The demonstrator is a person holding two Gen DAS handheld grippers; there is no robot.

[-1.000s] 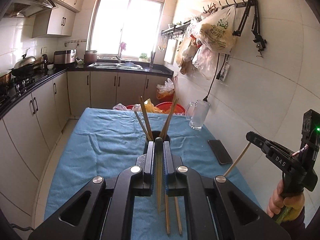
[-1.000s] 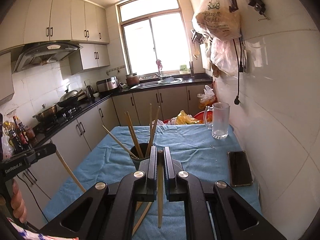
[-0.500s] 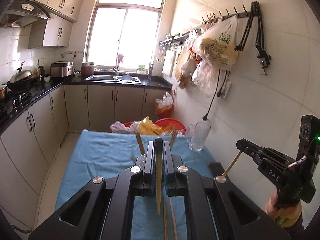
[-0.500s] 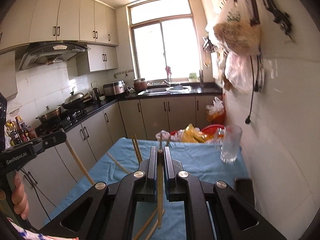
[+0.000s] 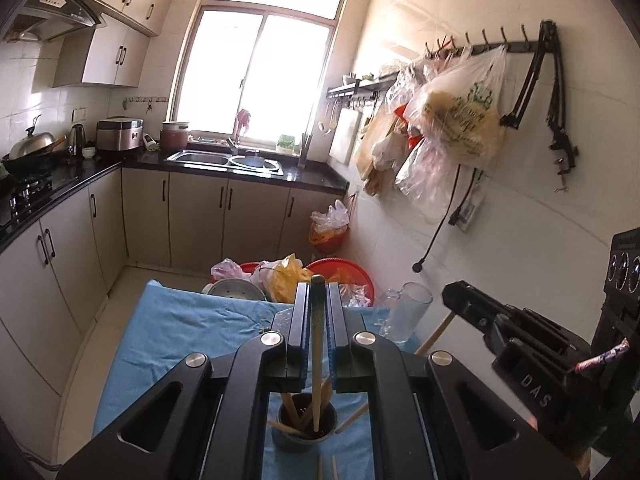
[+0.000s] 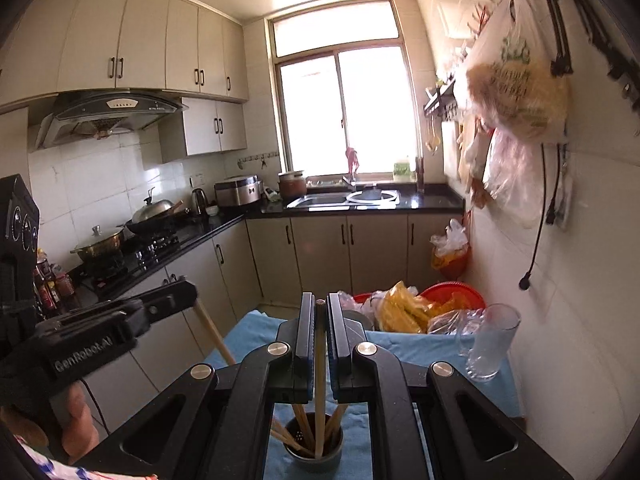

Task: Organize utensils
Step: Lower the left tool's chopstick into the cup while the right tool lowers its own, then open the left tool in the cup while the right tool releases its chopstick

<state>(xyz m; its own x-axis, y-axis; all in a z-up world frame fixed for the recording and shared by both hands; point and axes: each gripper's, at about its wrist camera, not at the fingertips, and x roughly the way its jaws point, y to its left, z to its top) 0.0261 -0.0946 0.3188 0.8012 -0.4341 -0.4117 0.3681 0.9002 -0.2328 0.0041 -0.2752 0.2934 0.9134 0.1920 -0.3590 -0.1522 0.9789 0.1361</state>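
My left gripper is shut on a wooden chopstick that hangs down with its tip inside a dark round holder holding several chopsticks. My right gripper is shut on another chopstick, its tip also down in the holder. Each gripper shows in the other's view: the right one with its chopstick at the right, the left one at the left. Two loose chopsticks lie on the blue cloth near the holder.
A glass mug stands at the table's far right corner, by the tiled wall. Red basins with plastic bags sit beyond the table's far edge. Cabinets and a counter run along the left. Bags hang on the right wall.
Both grippers have risen and tilted up, so the holder now sits low between the arms. Both chopsticks now hang with their tips inside the holder.
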